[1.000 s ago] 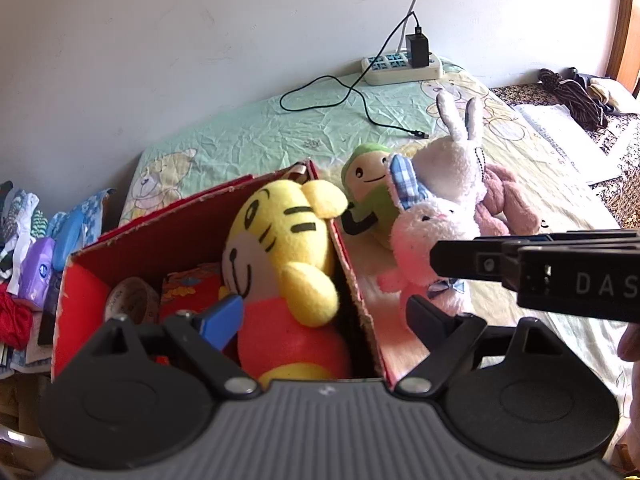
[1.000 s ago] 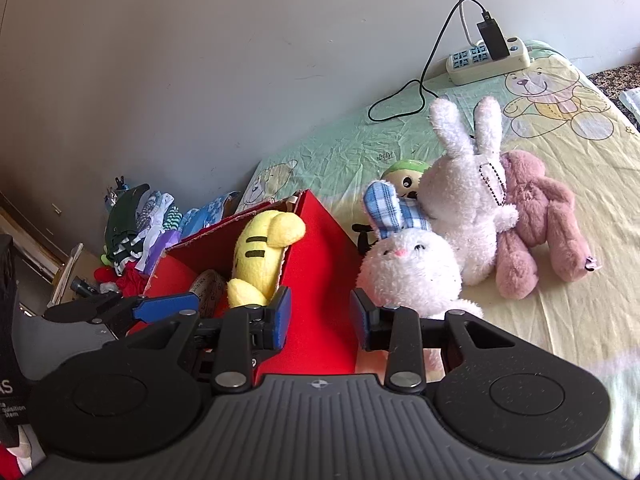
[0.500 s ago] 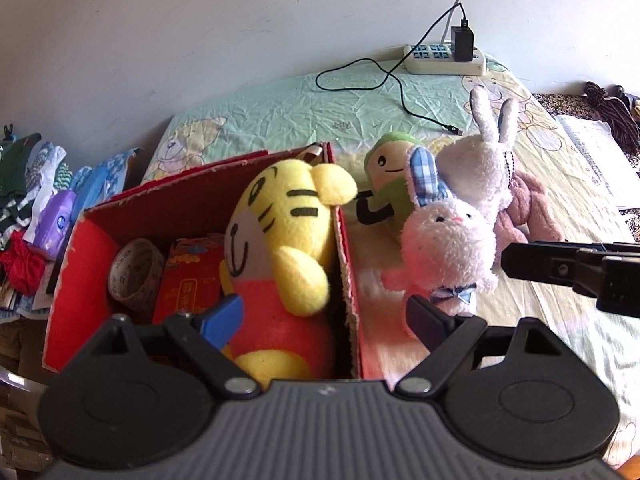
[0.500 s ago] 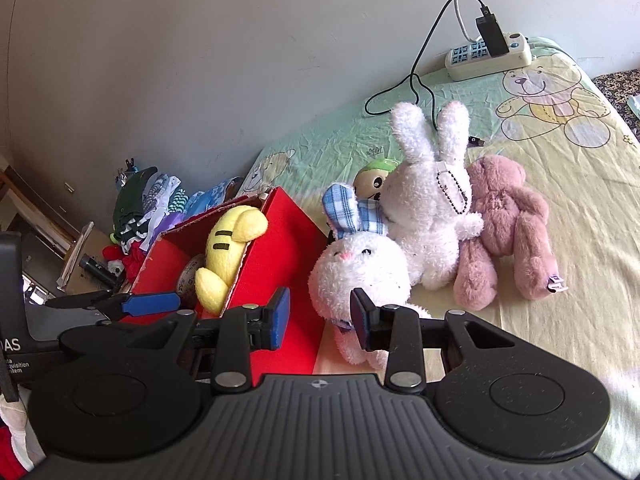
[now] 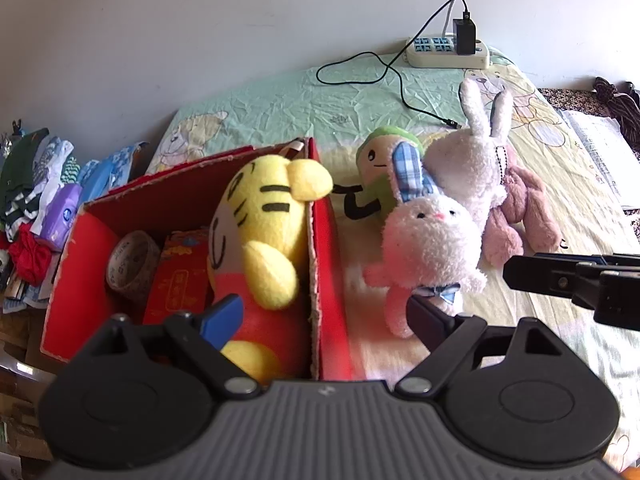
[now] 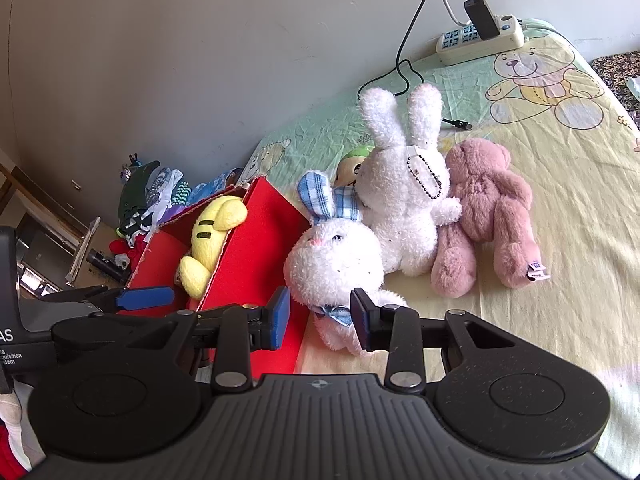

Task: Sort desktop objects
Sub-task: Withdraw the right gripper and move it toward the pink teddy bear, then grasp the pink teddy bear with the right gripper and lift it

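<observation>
A red cardboard box holds a yellow tiger plush, a tape roll and a red packet. My left gripper is open wide, straddling the box's right wall above the tiger's legs. Just right of the box stands a small white rabbit with blue plaid ears. My right gripper is open with a narrow gap. Its pads frame the rabbit's bow tie from in front without touching it. In the left wrist view the right gripper sits right of the rabbit, apart from it.
Behind the small rabbit lie a long-eared white rabbit, a pink bear and a green-capped doll on the cartoon bedsheet. A power strip with a black cable sits by the wall. Folded clothes pile left of the box.
My left gripper has drawn back and higher, so more of the box shows. The right gripper has shifted rightward, away from the box. The toys have not moved.
</observation>
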